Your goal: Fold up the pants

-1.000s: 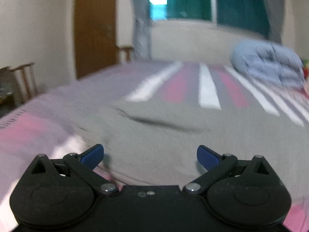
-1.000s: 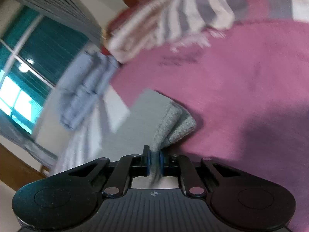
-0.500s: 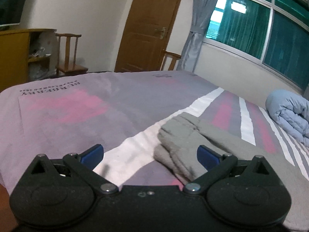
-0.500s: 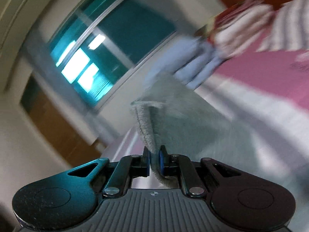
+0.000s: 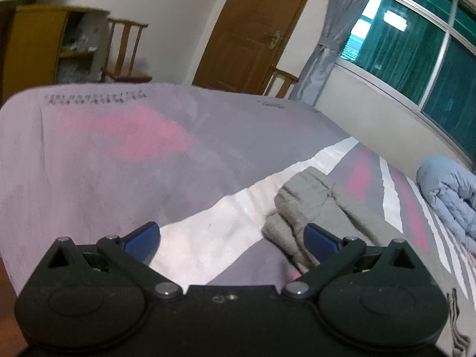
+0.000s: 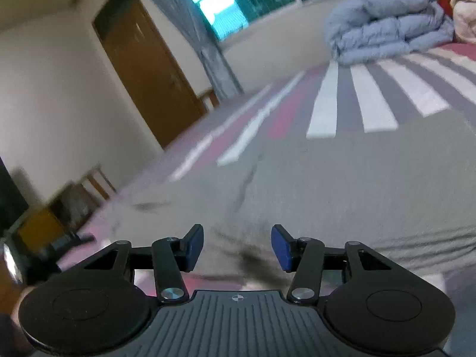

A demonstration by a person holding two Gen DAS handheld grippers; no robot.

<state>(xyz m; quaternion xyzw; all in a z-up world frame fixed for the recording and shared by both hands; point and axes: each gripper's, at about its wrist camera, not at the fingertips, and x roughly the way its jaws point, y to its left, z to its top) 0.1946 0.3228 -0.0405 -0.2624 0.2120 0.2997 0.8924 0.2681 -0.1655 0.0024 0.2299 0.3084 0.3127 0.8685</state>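
While my right hand-held gripper (image 6: 237, 247) is opening with nothing pinched above the grey pants (image 6: 342, 196) on the bed (image 5: 104, 160), my left hand-held gripper (image 5: 232, 239) gapes wide, their bunched end (image 5: 297, 205) just ahead-right, nearer.

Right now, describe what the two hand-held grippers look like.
Left hand-held gripper: smooth matte black body, two round discs at the sides, black linkage bars with silver rivets, blue pads on the fingertips. Right hand-held gripper: same black build and blue pads, but a ribbed grey centre plate with a small crosshair mark.
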